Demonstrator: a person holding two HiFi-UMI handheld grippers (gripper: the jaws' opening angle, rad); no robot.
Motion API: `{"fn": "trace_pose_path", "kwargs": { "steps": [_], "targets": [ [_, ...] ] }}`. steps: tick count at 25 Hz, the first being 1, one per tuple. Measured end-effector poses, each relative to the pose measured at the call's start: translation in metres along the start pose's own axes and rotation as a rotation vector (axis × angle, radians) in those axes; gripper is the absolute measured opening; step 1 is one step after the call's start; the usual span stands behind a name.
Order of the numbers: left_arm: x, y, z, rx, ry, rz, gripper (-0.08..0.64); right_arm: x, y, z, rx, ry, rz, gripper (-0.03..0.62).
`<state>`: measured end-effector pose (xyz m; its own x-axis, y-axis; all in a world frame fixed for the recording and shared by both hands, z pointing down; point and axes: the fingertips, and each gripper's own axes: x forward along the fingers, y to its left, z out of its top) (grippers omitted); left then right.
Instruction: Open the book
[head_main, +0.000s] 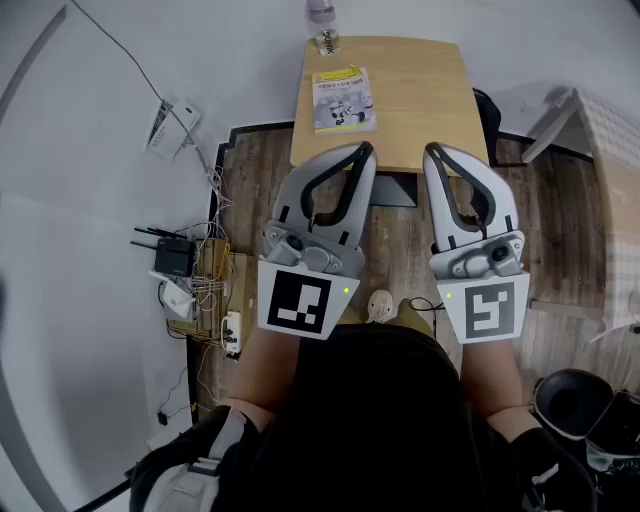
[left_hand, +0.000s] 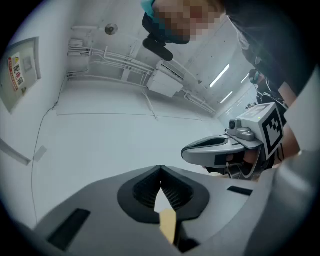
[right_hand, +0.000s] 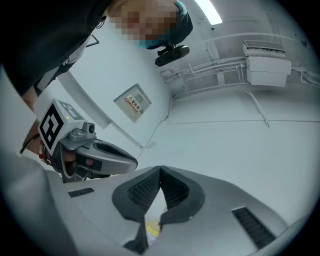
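Note:
The book (head_main: 343, 100), closed, with a yellow-green and grey cover, lies on the left half of a small wooden table (head_main: 420, 90) far ahead of me. Both grippers are held up side by side in front of my body, well short of the table and pointing toward it. My left gripper (head_main: 364, 149) is shut, its jaws meeting at the tip with nothing between them (left_hand: 160, 168). My right gripper (head_main: 432, 151) is likewise shut and empty (right_hand: 160, 168). The gripper views look at a white wall and ceiling, and each shows the other gripper beside it; the book is not in them.
A clear bottle (head_main: 321, 12) and a small jar (head_main: 328, 42) stand at the table's far edge. A black router (head_main: 173, 258) and tangled cables lie on the floor at left. A dark bin (head_main: 572, 402) is at lower right, and a white piece of furniture (head_main: 585, 125) beside the table.

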<state>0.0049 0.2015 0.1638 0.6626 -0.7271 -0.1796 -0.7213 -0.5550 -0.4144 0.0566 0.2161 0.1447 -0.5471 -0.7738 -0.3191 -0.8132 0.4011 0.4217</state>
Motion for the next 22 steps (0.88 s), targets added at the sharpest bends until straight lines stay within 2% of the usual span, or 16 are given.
{"fn": "trace_pose_path", "kwargs": {
  "steps": [17, 22],
  "targets": [
    [0.008, -0.007, -0.001, -0.028, 0.001, -0.006, 0.006, -0.005, -0.008, -0.009, 0.000, 0.010, 0.001, 0.029],
    [0.010, -0.007, -0.002, -0.014, 0.002, -0.003, 0.006, -0.004, -0.010, -0.010, 0.005, 0.004, -0.004, 0.031]
  ]
}}
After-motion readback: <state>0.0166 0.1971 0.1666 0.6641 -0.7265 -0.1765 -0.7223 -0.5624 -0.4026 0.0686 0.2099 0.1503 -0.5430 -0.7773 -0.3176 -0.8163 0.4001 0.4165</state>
